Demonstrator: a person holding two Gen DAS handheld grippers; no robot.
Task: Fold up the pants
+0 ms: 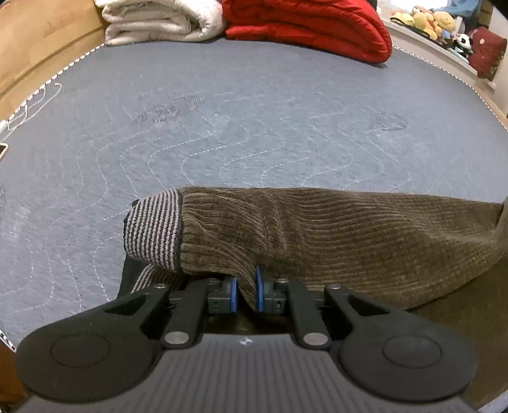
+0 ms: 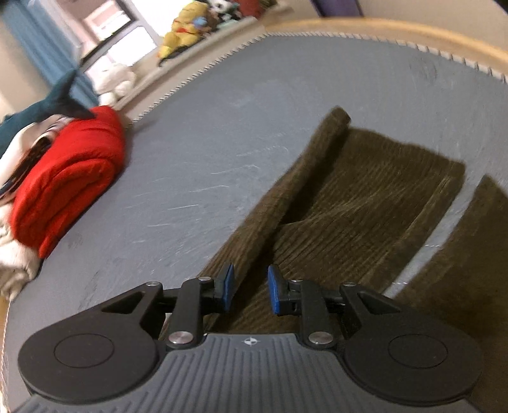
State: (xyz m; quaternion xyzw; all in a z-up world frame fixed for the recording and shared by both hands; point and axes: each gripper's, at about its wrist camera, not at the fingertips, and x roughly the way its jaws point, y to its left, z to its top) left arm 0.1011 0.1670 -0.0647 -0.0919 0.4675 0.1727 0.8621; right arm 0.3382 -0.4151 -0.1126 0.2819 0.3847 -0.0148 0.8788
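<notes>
Currently on the bed (image 1: 222, 104), a grey quilted mattress cover, taken as the landmark:

Item one, pants (image 1: 333, 235): brown corduroy, lying across the near part of the bed, one leg ending in a striped knit cuff (image 1: 155, 228). A second striped cuff shows just beneath the first.

Item two, my left gripper (image 1: 247, 294): blue pads pinched on a fold of the corduroy leg, just beside the cuff.

Item three, my right gripper (image 2: 249, 292): jaws parted, corduroy running between them, pads not pressing the cloth. That view is blurred. From there the pants (image 2: 355, 203) spread over the bed with one long edge rolled up.

Item four, red quilt (image 1: 311, 25): folded, at the far end of the bed.

Item five, white blanket (image 1: 158, 19): folded, touching the red quilt.

Item six, plush toys (image 1: 435, 22): on a ledge beyond the bed's edge.
</notes>
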